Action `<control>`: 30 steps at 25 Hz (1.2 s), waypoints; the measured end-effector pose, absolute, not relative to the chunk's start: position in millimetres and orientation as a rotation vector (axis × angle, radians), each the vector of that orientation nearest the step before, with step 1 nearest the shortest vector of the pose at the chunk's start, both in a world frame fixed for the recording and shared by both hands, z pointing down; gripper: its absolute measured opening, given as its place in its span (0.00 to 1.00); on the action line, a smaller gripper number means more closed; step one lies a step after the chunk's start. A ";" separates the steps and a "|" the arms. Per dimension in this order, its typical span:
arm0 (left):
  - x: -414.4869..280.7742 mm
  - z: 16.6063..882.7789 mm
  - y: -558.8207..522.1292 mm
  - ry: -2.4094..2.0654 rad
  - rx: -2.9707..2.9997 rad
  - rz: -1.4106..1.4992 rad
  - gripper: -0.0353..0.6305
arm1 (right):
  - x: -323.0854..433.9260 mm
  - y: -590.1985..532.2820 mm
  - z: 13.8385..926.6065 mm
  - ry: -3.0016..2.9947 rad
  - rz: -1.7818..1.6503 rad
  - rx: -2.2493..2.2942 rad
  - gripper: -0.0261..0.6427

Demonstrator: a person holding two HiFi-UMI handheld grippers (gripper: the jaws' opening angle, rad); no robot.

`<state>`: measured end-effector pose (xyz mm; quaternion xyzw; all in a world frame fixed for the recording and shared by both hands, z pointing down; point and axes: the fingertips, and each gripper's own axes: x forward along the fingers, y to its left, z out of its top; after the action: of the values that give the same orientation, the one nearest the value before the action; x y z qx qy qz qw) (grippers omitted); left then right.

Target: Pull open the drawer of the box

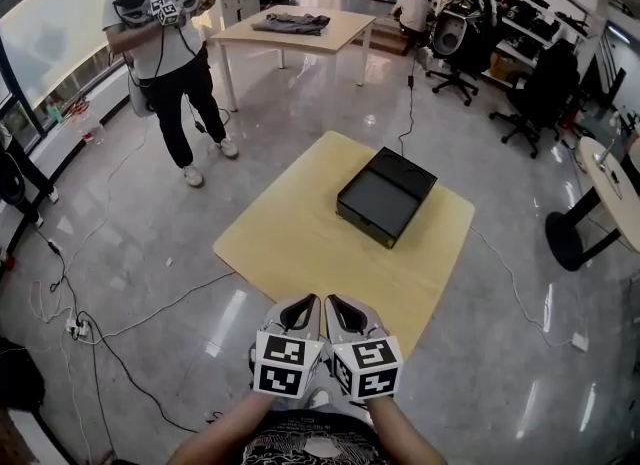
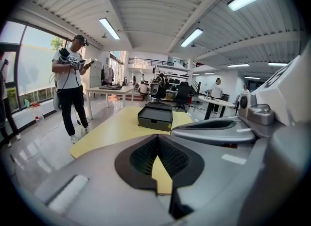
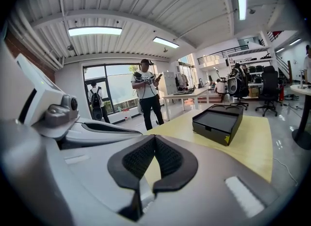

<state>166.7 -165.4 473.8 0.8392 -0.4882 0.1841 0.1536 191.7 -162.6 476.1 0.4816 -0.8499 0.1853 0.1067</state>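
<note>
- Left gripper (image 1: 305, 308) and right gripper (image 1: 342, 309) are held side by side, bodies almost touching, over the near corner of the light wooden table (image 1: 290, 253).
- Left gripper view: the jaws are closed, the ribbed black pads (image 2: 143, 154) meeting at their tips. Only a narrow sliver of tabletop shows lower down between them. Nothing is held.
- Right gripper view: same reading. The jaws are together at the tips, with nothing between them.
- The black box (image 1: 386, 196) lies flat towards the far side of the table, well apart from both grippers and slightly right of my centre line.
- The drawer (image 2: 154, 122) front faces the grippers. It has a small notch in the middle and, as far as I can make out, sits flush with the box.
- The box top is a flat, dark, slightly recessed panel.
- A person (image 1: 165, 53) stands on the glossy floor beyond the table's left side, holding a device with square markers.
- A second table (image 1: 345, 33) further back carries a folded grey garment (image 1: 290, 23).
- Office chairs (image 1: 455, 43) stand at the far right.
- Cables (image 1: 70, 323) trail over the floor at left.
</note>
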 end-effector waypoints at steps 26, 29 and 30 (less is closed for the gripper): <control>132.0 518.0 -541.9 -1.052 2.582 0.587 0.08 | 160.2 -532.2 528.0 -2.235 0.580 1.678 0.05; 130.5 524.4 -570.6 -1.011 2.597 0.591 0.08 | 157.8 -561.5 536.5 -2.197 0.554 1.682 0.05; 129.9 526.7 -580.0 -0.998 2.602 0.592 0.08 | 156.8 -571.2 539.0 -2.185 0.542 1.681 0.05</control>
<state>129.9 -580.0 526.7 0.9036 -0.3465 0.2056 0.1458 156.8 -571.2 539.0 0.5900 -0.7671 0.1901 0.1653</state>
